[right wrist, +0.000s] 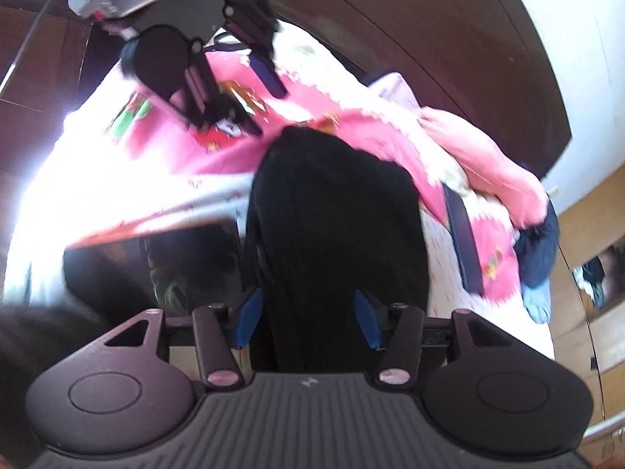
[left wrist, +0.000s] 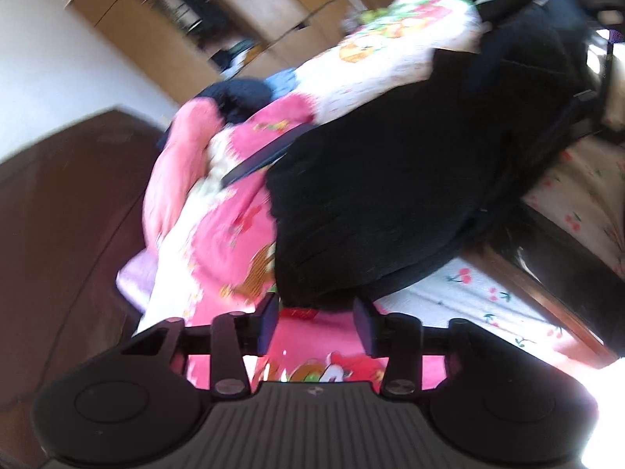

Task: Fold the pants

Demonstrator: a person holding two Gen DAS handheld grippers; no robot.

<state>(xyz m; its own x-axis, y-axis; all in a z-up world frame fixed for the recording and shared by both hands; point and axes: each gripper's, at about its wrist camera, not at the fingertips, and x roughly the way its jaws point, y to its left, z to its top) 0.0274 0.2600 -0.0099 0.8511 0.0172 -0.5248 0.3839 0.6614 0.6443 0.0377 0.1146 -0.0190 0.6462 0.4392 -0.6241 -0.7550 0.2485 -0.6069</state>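
The pants (left wrist: 390,195), black and bunched lengthwise, lie on a bed across a pink cartoon-print bedsheet (left wrist: 234,242), running from one gripper toward the other. In the left wrist view the left gripper (left wrist: 317,322) has its jaws parted, blue pads to either side of the near end of the pants; a gap shows between pads and cloth, so it grips nothing. In the right wrist view the right gripper (right wrist: 308,322) also stands released, its blue fingers (right wrist: 250,318) spread either side of the dark cloth, which passes between them; whether the pads brush it I cannot tell. The left gripper appears again in that view at upper left, above the far end of the pants, fingers apart. A pink pillow (right wrist: 484,164) lies at the edge of the bed near a dark wooden headboard (right wrist: 429,39). A long dark flat object (right wrist: 463,242) rests on the sheet beside the pants, and dark blue clothing (right wrist: 541,250) is heaped past the pillow. Both views are motion-blurred.
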